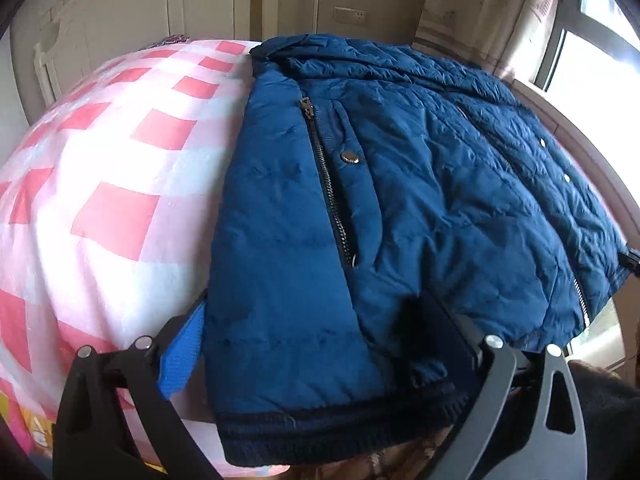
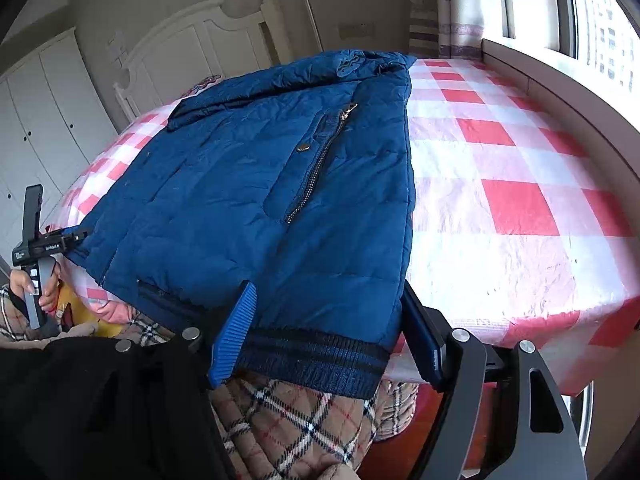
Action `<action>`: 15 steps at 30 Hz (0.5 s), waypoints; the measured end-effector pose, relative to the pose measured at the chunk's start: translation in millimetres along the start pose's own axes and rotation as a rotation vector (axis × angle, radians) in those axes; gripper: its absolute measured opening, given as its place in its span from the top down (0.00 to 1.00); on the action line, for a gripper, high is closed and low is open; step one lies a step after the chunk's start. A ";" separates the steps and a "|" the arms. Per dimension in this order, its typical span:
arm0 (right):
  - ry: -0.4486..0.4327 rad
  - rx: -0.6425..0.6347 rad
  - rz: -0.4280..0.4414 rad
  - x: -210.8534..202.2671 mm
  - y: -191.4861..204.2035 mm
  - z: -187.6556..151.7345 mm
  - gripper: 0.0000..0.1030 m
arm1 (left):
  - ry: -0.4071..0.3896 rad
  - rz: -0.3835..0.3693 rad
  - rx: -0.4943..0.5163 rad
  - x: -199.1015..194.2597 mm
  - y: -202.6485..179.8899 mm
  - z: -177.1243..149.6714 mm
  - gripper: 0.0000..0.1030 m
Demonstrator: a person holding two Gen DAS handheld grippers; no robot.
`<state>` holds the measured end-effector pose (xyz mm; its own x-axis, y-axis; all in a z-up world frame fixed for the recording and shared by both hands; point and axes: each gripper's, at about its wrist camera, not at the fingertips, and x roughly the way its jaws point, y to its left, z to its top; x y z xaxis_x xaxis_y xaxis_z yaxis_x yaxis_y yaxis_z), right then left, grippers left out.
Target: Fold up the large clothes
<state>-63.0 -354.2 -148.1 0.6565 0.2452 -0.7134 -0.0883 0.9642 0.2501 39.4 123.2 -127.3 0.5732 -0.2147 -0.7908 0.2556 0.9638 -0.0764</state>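
Observation:
A blue quilted jacket lies on the bed with its ribbed hem hanging over the near edge. It also shows in the right wrist view, zipper pocket up. My left gripper is open, its blue-padded fingers straddling the hem at the jacket's left corner. My right gripper is open too, its fingers either side of the hem at the jacket's right corner. The left gripper also shows at far left, at the jacket's other corner.
The bed carries a pink and red checked cover, also in the left wrist view. A white headboard stands at the far end. A window ledge runs along the right side. My plaid-trousered legs are against the near edge.

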 end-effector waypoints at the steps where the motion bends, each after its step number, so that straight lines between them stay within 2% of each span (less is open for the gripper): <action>1: 0.003 0.001 -0.001 0.5 1.4 0.1 0.31 | 0.002 0.005 0.002 0.6 -1.5 -0.1 0.04; 4: 0.012 0.002 -0.001 1.4 1.7 1.5 0.27 | 0.004 0.024 0.019 1.7 -7.1 -1.4 0.06; 6: 0.010 -0.018 -0.004 3.5 4.8 1.8 0.23 | -0.007 0.005 0.027 -0.4 -8.4 -2.1 0.15; 7: 0.005 -0.016 -0.006 3.9 5.9 1.7 0.21 | -0.015 -0.006 0.029 -2.3 -8.9 -2.5 0.25; 8: -0.002 -0.019 -0.019 4.4 8.0 0.2 0.23 | -0.024 -0.025 0.027 -5.2 -9.0 -3.5 0.40; 9: -0.006 -0.030 -0.029 4.8 9.8 -0.9 0.25 | -0.033 -0.047 0.022 -8.0 -8.3 -4.1 0.48; 10: -0.013 -0.036 -0.013 4.0 12.1 -2.1 0.38 | -0.052 -0.059 0.009 -11.5 -6.3 -3.6 0.69; 11: -0.028 -0.028 0.016 1.5 13.1 -2.6 0.47 | -0.071 -0.070 -0.006 -15.5 -3.4 -2.9 0.78; 14: -0.073 -0.044 0.054 -7.4 19.8 -2.1 0.66 | -0.134 -0.109 -0.022 -29.9 -1.3 -3.2 0.83; 15: -0.094 -0.036 0.077 -11.5 19.7 -1.4 0.68 | -0.161 -0.129 -0.032 -37.2 -0.8 -3.9 0.84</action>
<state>-73.3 -337.9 -135.9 0.7139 0.3095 -0.6281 -0.1665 0.9463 0.2771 14.8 131.0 -100.1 0.6549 -0.3565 -0.6664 0.3115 0.9307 -0.1917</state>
